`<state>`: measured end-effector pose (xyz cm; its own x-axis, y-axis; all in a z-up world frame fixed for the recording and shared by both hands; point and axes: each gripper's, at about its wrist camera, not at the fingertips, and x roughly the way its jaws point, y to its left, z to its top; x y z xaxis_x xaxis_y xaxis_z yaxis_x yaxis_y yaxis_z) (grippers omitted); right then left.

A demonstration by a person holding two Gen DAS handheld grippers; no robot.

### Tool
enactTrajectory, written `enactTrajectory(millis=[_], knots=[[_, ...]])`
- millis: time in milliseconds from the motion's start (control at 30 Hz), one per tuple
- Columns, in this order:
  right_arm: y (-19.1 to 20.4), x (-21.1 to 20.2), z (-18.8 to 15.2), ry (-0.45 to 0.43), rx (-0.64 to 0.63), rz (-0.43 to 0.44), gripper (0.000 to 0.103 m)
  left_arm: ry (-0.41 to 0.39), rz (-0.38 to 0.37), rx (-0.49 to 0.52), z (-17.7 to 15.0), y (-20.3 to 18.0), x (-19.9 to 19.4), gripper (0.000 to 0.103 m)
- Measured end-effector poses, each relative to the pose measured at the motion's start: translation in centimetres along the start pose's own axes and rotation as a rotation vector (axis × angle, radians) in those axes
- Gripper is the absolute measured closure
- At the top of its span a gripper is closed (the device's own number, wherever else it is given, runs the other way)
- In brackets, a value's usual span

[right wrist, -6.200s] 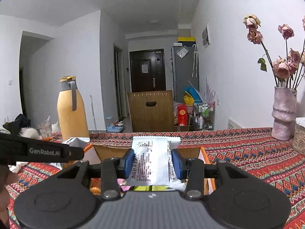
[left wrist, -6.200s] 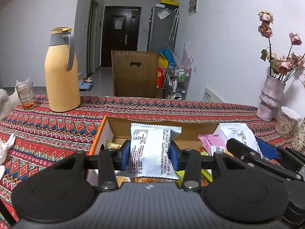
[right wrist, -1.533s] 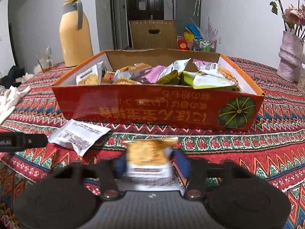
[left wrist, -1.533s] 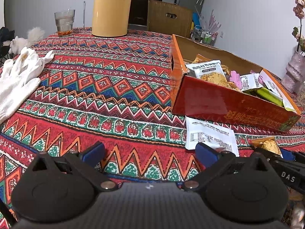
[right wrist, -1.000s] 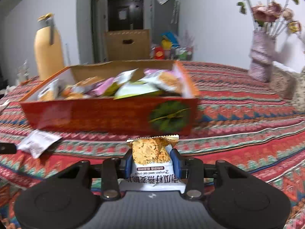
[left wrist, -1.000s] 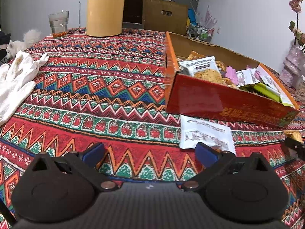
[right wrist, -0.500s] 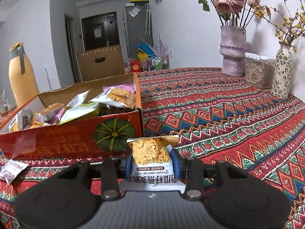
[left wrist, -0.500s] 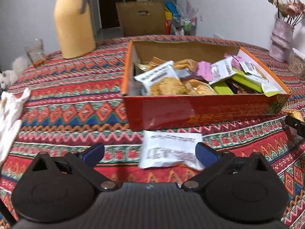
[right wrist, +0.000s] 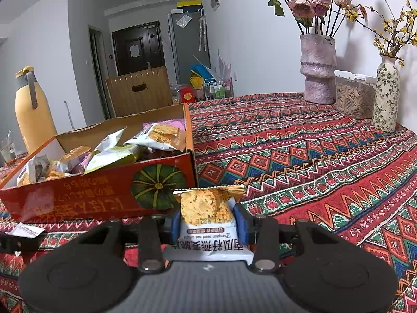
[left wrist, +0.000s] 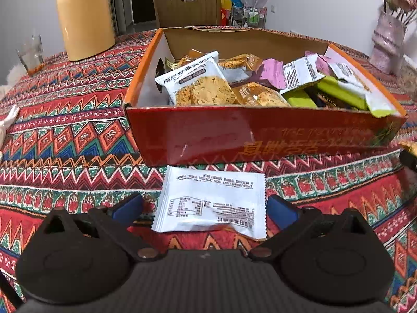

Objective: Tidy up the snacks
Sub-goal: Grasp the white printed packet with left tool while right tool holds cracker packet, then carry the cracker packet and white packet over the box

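Holding an oat crisp packet (right wrist: 207, 217) pinched by its sides, the right claw (right wrist: 207, 224) sits just off the snack box (right wrist: 104, 198) corner; probably so it can go in flat. Left claw (left wrist: 204, 208) is wide open and empty, straddling the white packet (left wrist: 212, 202) lying face-down on the surface (left wrist: 65, 140) just in front of the box; looks lined up for a side grab.

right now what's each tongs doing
Left tongs: open, either side of the white packet on the cloth.
Right tongs: shut on an oat crisp packet.

Left gripper (left wrist: 204, 207) jaws wide, tilted down, nothing clamped. Right gripper (right wrist: 207, 223) jaws closed on packet (right wrist: 208, 219).
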<state>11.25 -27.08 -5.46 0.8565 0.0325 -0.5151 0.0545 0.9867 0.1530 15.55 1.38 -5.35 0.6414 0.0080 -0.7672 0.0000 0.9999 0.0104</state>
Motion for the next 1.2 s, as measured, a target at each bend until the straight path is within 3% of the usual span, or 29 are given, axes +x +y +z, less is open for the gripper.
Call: enactTrajectory(millis=[400,567,667,1200], knots=[[0.0,0.0,0.0,-0.001,0.001,0.001,0.062,-0.048,0.003,-0.006,-0.8,-0.2,0.0,0.0],[0.0,0.0,0.0,-0.003,0.001,0.001,0.062,-0.079,-0.012,0.001,-1.1,-0.1,-0.9,0.025],[0.0,0.0,0.1,-0.005,0.001,0.002,0.062,-0.09,-0.035,-0.002,-1.3,0.0,-1.5,0.034],[0.1,-0.6,0.0,-0.042,-0.006,0.018,0.062,-0.151,-0.018,-0.007,-2.0,0.3,-5.0,0.039]])
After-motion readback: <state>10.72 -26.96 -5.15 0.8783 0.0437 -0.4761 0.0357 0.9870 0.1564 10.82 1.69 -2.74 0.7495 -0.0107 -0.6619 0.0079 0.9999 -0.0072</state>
